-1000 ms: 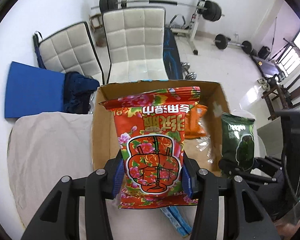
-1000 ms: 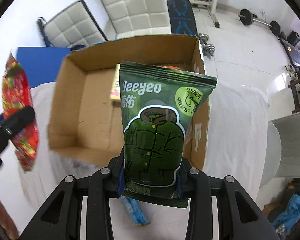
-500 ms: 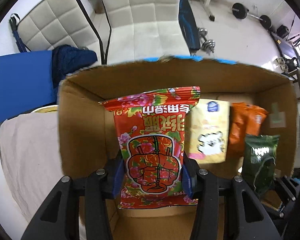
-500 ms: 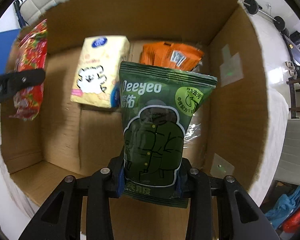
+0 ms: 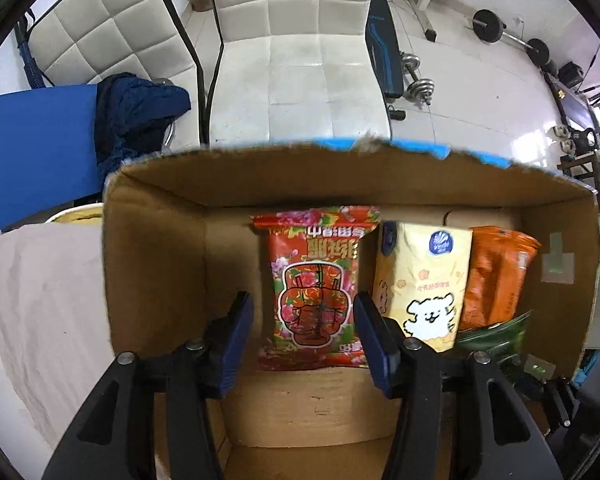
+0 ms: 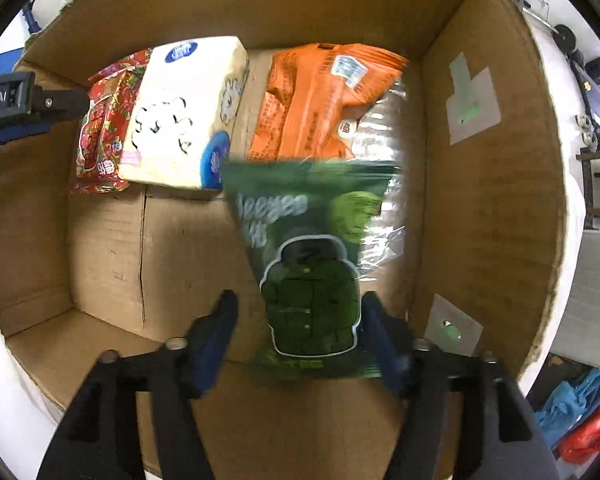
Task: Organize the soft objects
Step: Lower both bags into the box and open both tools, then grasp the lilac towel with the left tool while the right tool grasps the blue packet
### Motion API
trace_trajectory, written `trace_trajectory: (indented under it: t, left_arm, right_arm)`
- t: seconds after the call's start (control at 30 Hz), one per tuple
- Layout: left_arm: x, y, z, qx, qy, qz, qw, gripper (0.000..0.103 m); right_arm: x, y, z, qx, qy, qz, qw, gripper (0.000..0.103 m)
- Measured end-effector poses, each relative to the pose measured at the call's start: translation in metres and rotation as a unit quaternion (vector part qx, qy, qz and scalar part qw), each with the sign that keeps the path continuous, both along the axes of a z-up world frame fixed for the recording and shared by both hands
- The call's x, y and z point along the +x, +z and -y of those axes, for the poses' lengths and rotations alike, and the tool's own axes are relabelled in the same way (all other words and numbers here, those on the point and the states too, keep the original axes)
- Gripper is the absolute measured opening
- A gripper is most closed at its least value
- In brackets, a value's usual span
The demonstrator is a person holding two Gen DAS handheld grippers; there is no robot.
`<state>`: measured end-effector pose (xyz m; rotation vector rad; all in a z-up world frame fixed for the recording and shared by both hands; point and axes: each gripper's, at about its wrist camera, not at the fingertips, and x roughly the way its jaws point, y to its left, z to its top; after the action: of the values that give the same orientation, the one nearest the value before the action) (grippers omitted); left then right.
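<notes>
Both grippers reach into the cardboard box (image 5: 152,264). My left gripper (image 5: 304,332) is open; the red flowered packet (image 5: 316,288) lies free on the box floor between its fingers. Next to it lie a yellow tissue pack (image 5: 420,288) and an orange packet (image 5: 496,276). In the right wrist view my right gripper (image 6: 300,340) is open, and the green packet (image 6: 308,268), blurred, sits loose between the fingers in front of the orange packet (image 6: 320,96). The tissue pack (image 6: 180,112) and red packet (image 6: 100,120) lie at the far left of the box (image 6: 492,200).
Two white padded chairs (image 5: 300,52) stand beyond the box. A blue mat (image 5: 32,148) and a dark blue garment (image 5: 136,112) lie at the left. A beige cloth (image 5: 40,300) covers the table. Weights (image 5: 420,84) lie on the floor behind.
Both grippers moved down into the box and opened. The red packet dropped beside the tissue pack. The green packet slipped out of the right fingers.
</notes>
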<state>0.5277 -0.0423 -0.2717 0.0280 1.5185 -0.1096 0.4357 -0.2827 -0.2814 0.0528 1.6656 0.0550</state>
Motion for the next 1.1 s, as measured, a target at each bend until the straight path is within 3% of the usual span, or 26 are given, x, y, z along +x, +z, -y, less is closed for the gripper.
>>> trace_trajectory:
  t: [0.13,0.2,0.27,0.33,0.43,0.67,0.93,1.1]
  left_arm:
    - [-0.007,0.016,0.000,-0.005,0.003,0.016,0.9998,0.053]
    - [-0.017,0.027,0.003,-0.005,-0.002,0.030,0.9995,0.058]
    - [-0.027,0.039,0.004,-0.002,-0.002,0.056,0.9984,0.084]
    - [-0.046,0.051,0.002,-0.007,0.005,0.085,0.9964,0.094]
    - [-0.071,0.061,0.002,-0.017,0.008,0.097,0.9951,0.102]
    - [-0.125,0.095,0.000,-0.013,0.014,0.151,0.9884,0.102]
    - [-0.178,0.143,-0.007,-0.027,0.024,0.192,0.9808,0.102]
    - [-0.213,0.168,-0.011,-0.006,0.028,0.225,0.9739,0.102]
  right_arm:
    - [0.001,0.013,0.002,0.000,-0.005,0.013,1.000,0.069]
    - [0.000,0.022,0.001,-0.004,-0.010,0.021,1.000,0.081]
    - [-0.005,0.033,0.002,-0.006,-0.021,0.036,0.999,0.099]
    - [-0.013,0.043,0.006,-0.002,-0.031,0.052,0.998,0.102]
    - [-0.024,0.058,0.012,0.005,-0.036,0.066,0.997,0.103]
    - [-0.065,0.093,0.006,-0.018,-0.038,0.119,0.992,0.103]
    - [-0.111,0.153,0.014,-0.025,-0.048,0.184,0.981,0.103]
    - [-0.139,0.196,0.015,-0.025,-0.044,0.230,0.972,0.103]
